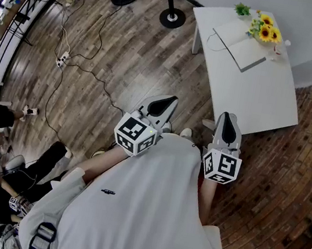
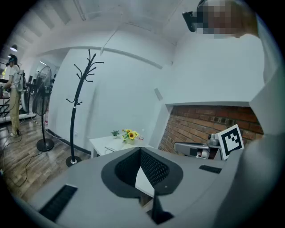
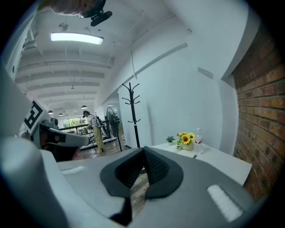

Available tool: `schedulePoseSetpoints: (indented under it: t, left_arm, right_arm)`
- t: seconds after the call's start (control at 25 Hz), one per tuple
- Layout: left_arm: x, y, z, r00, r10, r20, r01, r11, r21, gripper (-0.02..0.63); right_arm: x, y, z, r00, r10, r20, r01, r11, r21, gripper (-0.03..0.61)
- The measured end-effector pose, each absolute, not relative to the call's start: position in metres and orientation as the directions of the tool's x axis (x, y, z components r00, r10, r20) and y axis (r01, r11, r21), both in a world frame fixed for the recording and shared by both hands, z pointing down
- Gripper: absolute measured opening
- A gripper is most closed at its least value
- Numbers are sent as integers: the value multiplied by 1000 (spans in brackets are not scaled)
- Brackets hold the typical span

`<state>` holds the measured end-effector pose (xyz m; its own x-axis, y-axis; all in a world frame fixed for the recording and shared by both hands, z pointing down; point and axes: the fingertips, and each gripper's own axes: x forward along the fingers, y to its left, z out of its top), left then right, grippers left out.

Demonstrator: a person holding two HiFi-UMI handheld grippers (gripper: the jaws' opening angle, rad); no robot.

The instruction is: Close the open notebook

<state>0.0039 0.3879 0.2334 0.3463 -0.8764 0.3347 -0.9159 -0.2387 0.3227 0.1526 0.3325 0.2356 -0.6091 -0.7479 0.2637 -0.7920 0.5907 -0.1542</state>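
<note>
White table (image 1: 266, 97): notebook (image 1: 239, 43) open | left claw (image 1: 172, 99), right claw (image 1: 229, 116): jaws together, empty

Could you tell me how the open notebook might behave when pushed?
The open white notebook lies flat and thin, so it is probably light and may slide on the smooth white table. Its pages likely flop rather than stay stiff.

A white table (image 1: 265, 103) stands on wood-plank floor (image 1: 127, 46) ahead of the left gripper (image 1: 168, 102) and right gripper (image 1: 229, 119), brick wall (image 3: 262, 111) to their right, a black coat stand (image 2: 80, 98) against the white wall (image 2: 116, 98) ahead-left, a strip light (image 3: 76, 38) overhead.
</note>
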Motion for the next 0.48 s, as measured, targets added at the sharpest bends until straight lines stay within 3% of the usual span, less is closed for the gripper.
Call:
schedulePoseSetpoints:
  t: [0.48]
  left_arm:
    - [39, 354, 232, 365, -881, 301, -910, -269, 314, 9]
  right_arm:
    - [190, 321, 248, -570, -768, 290, -821, 535, -198, -2]
